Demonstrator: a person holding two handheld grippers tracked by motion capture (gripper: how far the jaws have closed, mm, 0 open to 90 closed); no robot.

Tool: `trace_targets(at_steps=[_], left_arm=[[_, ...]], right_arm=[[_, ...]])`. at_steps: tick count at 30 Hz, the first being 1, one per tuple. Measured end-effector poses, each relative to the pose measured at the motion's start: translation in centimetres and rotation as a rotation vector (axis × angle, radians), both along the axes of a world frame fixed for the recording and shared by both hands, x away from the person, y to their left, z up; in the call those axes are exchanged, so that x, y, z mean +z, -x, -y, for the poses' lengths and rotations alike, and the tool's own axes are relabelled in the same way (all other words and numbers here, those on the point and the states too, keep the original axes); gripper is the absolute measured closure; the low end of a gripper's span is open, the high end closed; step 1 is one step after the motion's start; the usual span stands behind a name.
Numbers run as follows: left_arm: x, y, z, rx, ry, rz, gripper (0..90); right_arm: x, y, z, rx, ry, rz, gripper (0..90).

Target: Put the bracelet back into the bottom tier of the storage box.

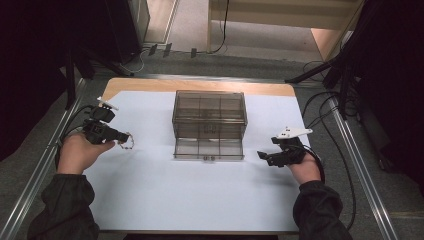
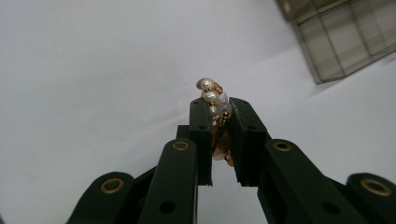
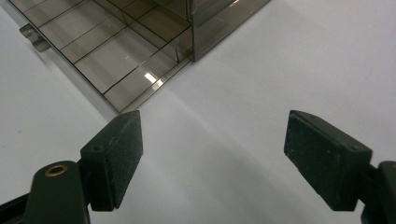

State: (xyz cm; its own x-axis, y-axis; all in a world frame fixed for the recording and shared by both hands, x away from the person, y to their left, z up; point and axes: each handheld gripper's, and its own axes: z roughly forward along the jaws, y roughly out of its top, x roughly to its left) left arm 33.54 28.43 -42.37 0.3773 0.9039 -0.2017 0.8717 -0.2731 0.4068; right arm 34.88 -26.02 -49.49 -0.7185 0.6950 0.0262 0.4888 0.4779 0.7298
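Overhead, a white sheet (image 1: 165,195) covers the wooden table (image 1: 150,84), grey carpet (image 1: 240,62) around

A: What's out here?
B: 1 pearl bracelet (image 2: 214,100), 1 smoked clear drawer box (image 1: 209,116) with 1 drawer (image 1: 208,148) pulled out.
A: And tools?
B: 2 grippers: the left gripper (image 1: 120,136) and the right gripper (image 1: 262,155), over 1 counter (image 1: 190,200).

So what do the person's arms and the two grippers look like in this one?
Both forearms wear dark sleeves. Each hand holds a black gripper: the left gripper and right gripper each carry a pale three-cornered plate on top and trail a black cable. The jaws are flat black blocks on linkage arms with brass-coloured rivets.
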Motion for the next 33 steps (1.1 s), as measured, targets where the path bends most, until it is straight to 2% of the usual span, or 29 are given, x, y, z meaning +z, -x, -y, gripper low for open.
trace_targets(at_steps=[7,21,29,33], left_arm=[[0.4,0.4,0.4,-0.032,0.020,0.027,81.4],[0.9,1.0,1.1,-0.080,0.078,0.049,81.3],[1.1,1.1,1.7,-0.092,0.095,0.084,81.2],[1.1,1.1,2.1,-0.088,0.086,0.101,81.1]], right_arm=[[0.0,-0.2,-0.1,0.004,-0.007,0.003,20.8],[0.0,-0.6,-0.3,0.004,-0.022,-0.007,20.9],[0.1,-0.7,-0.5,0.012,-0.022,0.000,20.9],[0.1,-0.7,-0.5,0.012,-0.022,0.002,20.9]])
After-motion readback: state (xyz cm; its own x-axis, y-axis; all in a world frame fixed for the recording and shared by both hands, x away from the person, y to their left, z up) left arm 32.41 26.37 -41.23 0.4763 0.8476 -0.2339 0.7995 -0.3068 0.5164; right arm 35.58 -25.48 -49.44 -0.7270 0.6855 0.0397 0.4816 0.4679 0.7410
